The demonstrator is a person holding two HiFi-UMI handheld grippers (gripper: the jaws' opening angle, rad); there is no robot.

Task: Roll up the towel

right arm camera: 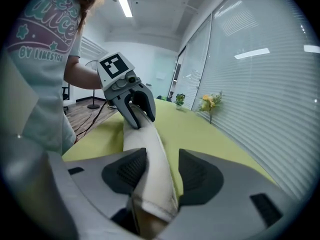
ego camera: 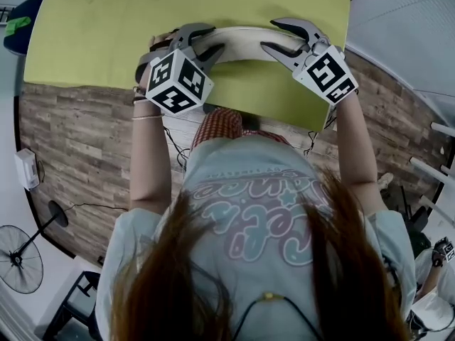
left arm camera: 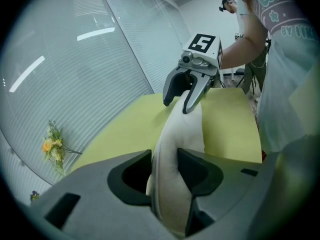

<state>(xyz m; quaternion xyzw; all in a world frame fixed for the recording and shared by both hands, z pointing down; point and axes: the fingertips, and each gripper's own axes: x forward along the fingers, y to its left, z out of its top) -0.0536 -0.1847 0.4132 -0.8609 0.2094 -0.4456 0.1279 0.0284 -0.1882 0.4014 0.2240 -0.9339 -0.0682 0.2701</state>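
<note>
Toward 12 o'clock from the person, on the green table [ego camera: 106, 34], the towel [ego camera: 245, 40] lies as one long white roll. Its axis runs from 9 o'clock to 3 o'clock in the head view. The rolling looks nearly or wholly done, since no flat cloth shows spread beside the roll.

The left gripper [left arm camera: 165, 155] takes the 9 o'clock end. Its jaws pinch the roll, with both inner faces pressed into the cloth, which bulges just beyond them. That hold probably keeps this end from springing loose.

The right gripper [right arm camera: 162, 154] straddles the 3 o'clock end. Its jaws stand apart. The roll leans on the jaw at 9 o'clock in that gripper's own view, while a strip of green table shows between the cloth and the jaw at 3 o'clock. It cradles the roll and does not clamp it, likely so the roll can turn or so the grip can be reset.

Both grippers point inward along the roll and face each other, each showing near 12 o'clock in the other's view. One at each end likely serves to keep the roll even, so that neither end runs ahead and the layers do not cone out. The main risk appears to be that the looser right end unwinds.
</note>
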